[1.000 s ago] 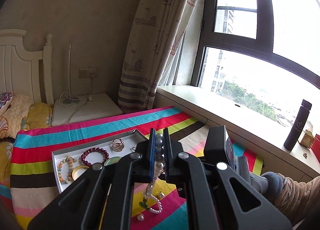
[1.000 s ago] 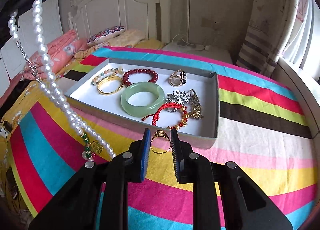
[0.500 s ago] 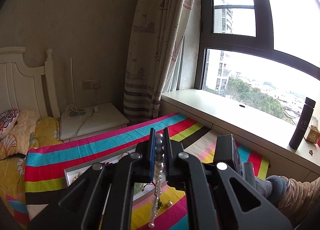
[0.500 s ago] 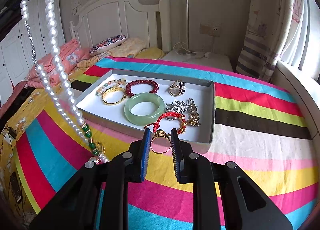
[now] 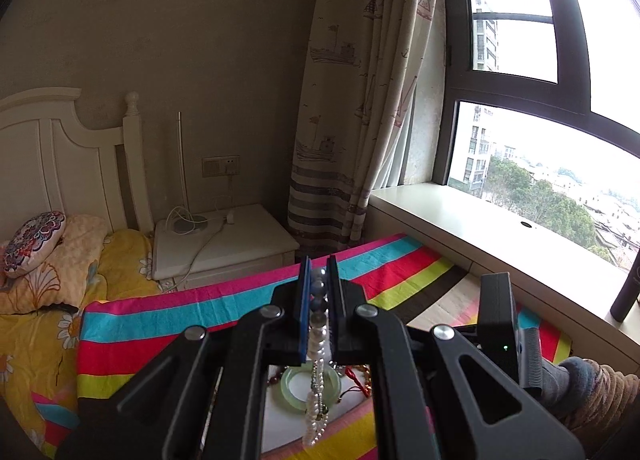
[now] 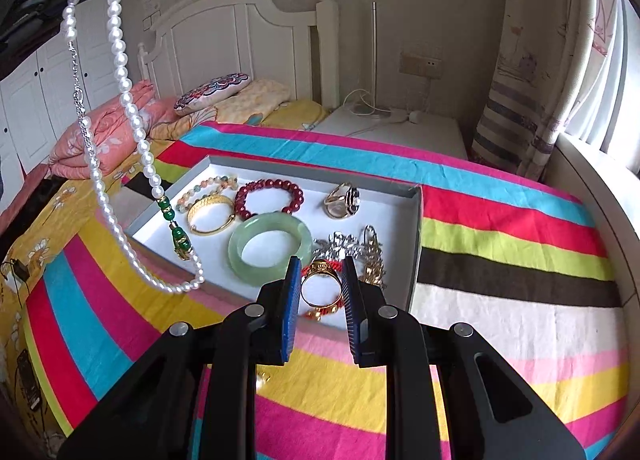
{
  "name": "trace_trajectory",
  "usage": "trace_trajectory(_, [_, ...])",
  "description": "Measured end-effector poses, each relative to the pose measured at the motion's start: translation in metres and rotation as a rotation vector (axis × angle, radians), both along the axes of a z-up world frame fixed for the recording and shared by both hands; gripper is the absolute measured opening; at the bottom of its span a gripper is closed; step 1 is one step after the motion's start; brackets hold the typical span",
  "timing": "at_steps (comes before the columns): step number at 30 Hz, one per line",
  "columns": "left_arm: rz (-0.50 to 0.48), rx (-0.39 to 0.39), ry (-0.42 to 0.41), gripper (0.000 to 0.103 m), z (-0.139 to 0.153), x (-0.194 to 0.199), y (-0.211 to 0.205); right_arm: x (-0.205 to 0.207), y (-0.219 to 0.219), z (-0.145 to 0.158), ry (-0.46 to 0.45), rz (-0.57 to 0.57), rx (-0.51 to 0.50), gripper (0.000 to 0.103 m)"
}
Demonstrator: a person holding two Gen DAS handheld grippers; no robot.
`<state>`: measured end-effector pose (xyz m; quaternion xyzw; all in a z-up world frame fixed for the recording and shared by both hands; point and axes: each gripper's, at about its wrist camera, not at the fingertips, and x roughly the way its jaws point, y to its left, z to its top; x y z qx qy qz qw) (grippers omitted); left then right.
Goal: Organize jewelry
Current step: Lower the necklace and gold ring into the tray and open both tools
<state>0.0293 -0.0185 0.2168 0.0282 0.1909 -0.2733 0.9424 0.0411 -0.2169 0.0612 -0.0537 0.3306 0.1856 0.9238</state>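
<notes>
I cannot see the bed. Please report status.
Left gripper shut on pearl necklace, hanging clear. Right gripper shut on gold ring over tray. Nothing blocking.

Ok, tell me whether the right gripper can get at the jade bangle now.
Probably not: the right gripper is already shut on a gold ring, though the jade bangle lies uncovered in the tray just ahead.

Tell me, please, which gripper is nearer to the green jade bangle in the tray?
Right. The right gripper, shut on a gold ring, sits just above the tray's near edge beside the jade bangle. The left gripper is raised well above, dangling the pearl necklace.
</notes>
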Motion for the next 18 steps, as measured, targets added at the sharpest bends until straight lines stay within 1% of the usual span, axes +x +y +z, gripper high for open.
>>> trace_trajectory(4, [0.028,-0.003,0.017,0.007,-0.004,0.016,0.006,0.013,0.001,0.004,-0.009,0.0,-0.017,0.02])
trace_trajectory(6, [0.024,-0.013,0.031,0.007,-0.007,0.024,0.004,0.021,0.0,0.006,-0.01,-0.005,-0.015,0.02])
trace_trajectory(9, [0.004,-0.016,0.035,0.007,-0.007,0.031,-0.009,0.031,-0.004,0.009,-0.008,-0.018,-0.006,0.02])
trace_trajectory(13, [-0.024,-0.011,0.008,0.007,0.001,0.037,-0.033,0.041,-0.008,0.01,-0.008,-0.028,-0.006,0.02])
trace_trajectory(15, [-0.018,0.003,0.003,0.007,0.0,0.041,-0.038,0.045,-0.009,0.008,-0.004,-0.032,-0.007,0.02])
trace_trajectory(18, [0.036,0.066,0.027,0.007,-0.024,0.055,-0.04,0.05,-0.011,0.004,0.004,-0.033,-0.018,0.02])
